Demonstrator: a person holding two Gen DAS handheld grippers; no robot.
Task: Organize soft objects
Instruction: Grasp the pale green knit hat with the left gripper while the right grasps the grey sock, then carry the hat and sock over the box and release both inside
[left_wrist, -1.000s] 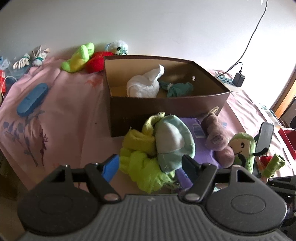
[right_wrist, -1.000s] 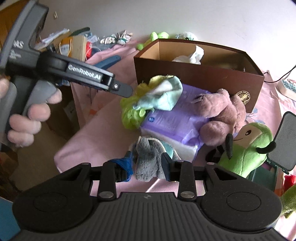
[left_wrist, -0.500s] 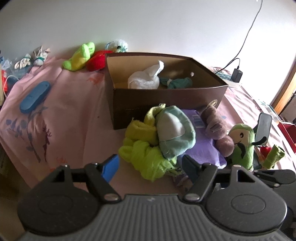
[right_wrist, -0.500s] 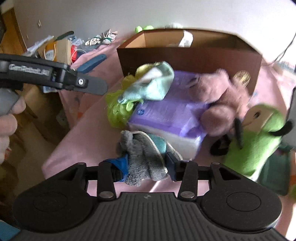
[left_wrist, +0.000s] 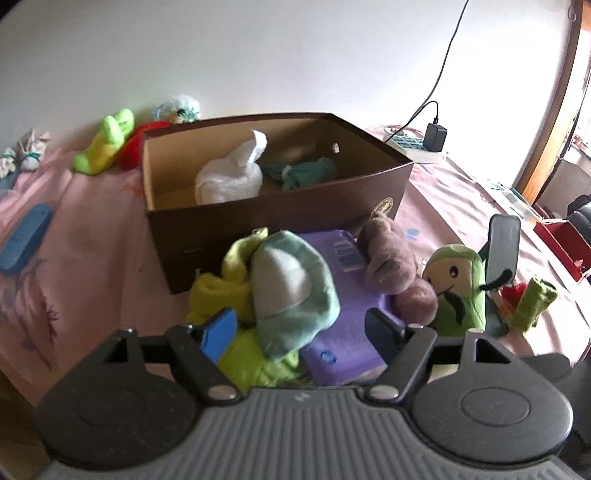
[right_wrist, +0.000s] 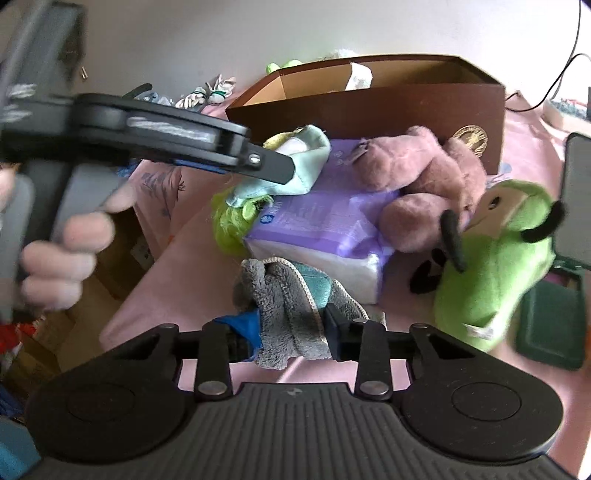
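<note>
A brown box (left_wrist: 280, 214) (right_wrist: 406, 107) stands open on the pink cloth, with a white cloth (left_wrist: 229, 177) and a dark green cloth (left_wrist: 303, 171) inside. In front of it lie a pale teal plush (left_wrist: 291, 284) (right_wrist: 299, 162), yellow-green cloths (left_wrist: 218, 291), a purple tissue pack (left_wrist: 347, 332) (right_wrist: 314, 221), a mauve plush (left_wrist: 395, 266) (right_wrist: 424, 177) and a green plush (left_wrist: 458, 284) (right_wrist: 491, 258). My left gripper (left_wrist: 299, 332) is open, its jaws either side of the teal plush. My right gripper (right_wrist: 291, 326) is shut on a grey towel (right_wrist: 291, 306).
A lime plush (left_wrist: 105, 144), a red plush (left_wrist: 138, 146) and a white plush (left_wrist: 179, 107) lie behind the box. A blue case (left_wrist: 24, 236) lies at left. A charger and power strip (left_wrist: 424, 144) sit at back right. A phone (left_wrist: 502, 247) stands beside the green plush.
My left gripper has moved forward and to the right, over the teal plush. My right gripper still holds the grey towel and has shifted slightly.
</note>
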